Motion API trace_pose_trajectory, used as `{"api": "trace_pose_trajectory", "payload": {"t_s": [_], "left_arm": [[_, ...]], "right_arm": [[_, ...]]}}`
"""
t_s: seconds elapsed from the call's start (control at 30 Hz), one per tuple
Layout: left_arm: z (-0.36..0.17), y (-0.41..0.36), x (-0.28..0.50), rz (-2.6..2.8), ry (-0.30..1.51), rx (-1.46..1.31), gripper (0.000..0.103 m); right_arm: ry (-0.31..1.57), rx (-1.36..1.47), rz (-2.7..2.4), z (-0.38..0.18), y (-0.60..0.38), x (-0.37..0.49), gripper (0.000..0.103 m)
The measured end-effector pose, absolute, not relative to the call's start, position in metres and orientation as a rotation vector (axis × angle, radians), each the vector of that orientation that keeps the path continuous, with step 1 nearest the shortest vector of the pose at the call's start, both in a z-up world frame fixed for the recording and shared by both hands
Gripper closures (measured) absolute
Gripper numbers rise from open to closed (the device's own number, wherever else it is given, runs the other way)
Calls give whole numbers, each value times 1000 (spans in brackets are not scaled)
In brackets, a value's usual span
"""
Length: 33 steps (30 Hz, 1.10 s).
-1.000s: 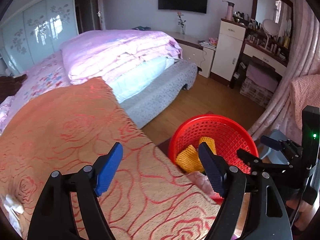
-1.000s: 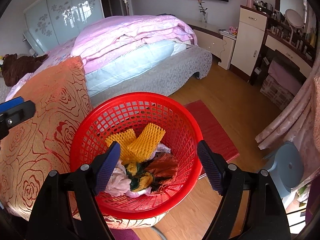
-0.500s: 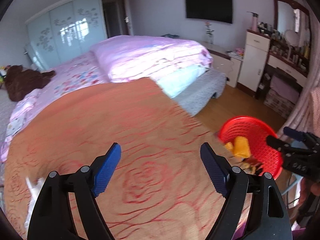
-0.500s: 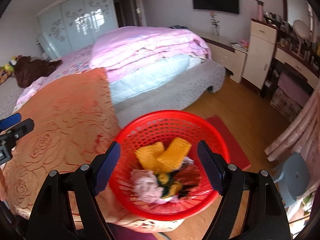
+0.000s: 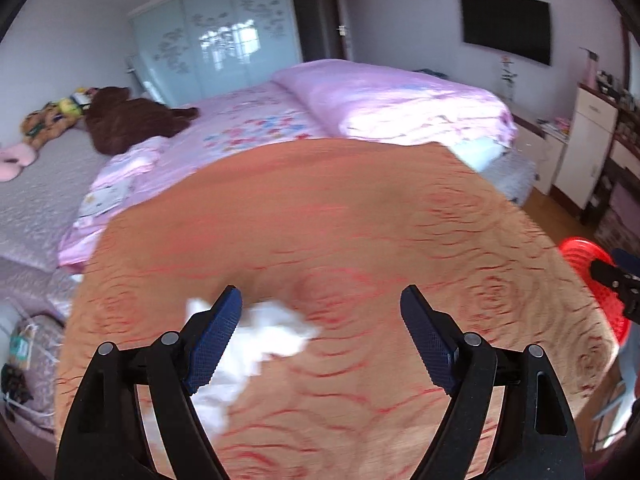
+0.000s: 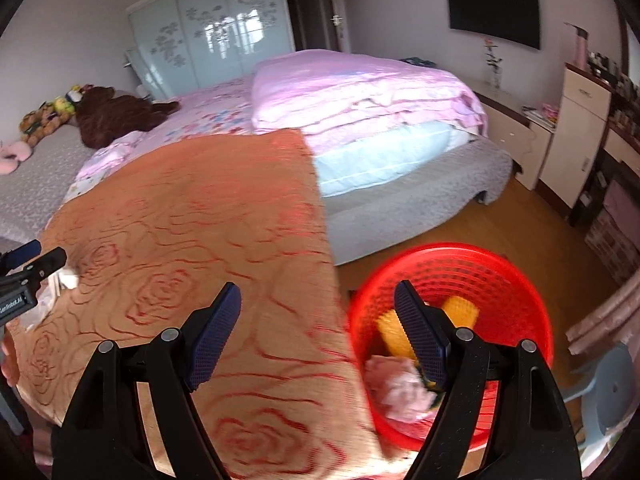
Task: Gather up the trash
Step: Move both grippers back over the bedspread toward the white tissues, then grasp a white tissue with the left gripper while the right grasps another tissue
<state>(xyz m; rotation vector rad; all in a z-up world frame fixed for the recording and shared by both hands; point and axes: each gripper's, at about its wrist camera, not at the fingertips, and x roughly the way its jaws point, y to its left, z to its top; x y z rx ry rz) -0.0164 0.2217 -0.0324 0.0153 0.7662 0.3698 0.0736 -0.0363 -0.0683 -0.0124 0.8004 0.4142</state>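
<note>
A crumpled white tissue (image 5: 264, 336) lies on the orange rose-patterned cloth (image 5: 360, 220). My left gripper (image 5: 320, 336) is open above the cloth, its left finger just beside the tissue. My right gripper (image 6: 318, 334) is open and empty over the cloth's right edge. A red mesh basket (image 6: 516, 280) stands on the floor right of the cloth, holding yellow foam netting (image 6: 460, 312) and pale crumpled paper (image 6: 400, 388). The basket's rim shows at the far right of the left wrist view (image 5: 580, 252). The left gripper's tip shows at the left of the right wrist view (image 6: 32, 264).
A bed with a folded pink quilt (image 6: 360, 92) lies beyond the cloth. Plush toys (image 5: 120, 116) sit at the back left. Cabinets and a dresser (image 6: 580, 128) line the right wall. A blue stool (image 6: 612, 392) stands right of the basket on the wood floor.
Both grippers have swung left, away from the basket. The white tissue has come into the left wrist view by the left finger. The basket has slid to the right in both views.
</note>
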Motion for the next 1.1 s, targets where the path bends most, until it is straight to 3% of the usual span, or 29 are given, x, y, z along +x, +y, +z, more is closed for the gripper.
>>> {"api": "trace_pose_trajectory", "payload": {"t_s": [0.7, 0.77, 0.83, 1.1], "left_arm": [[-67, 309, -66, 360, 855, -137, 25], [-68, 308, -66, 360, 848, -136, 33], [-70, 307, -64, 357, 860, -136, 47], [-80, 303, -70, 358, 849, -117, 57]], "right_arm": [[798, -43, 567, -58, 41, 55, 27], [797, -50, 579, -57, 49, 53, 27], [798, -58, 595, -56, 58, 51, 27], [802, -99, 655, -55, 96, 39, 27]]}}
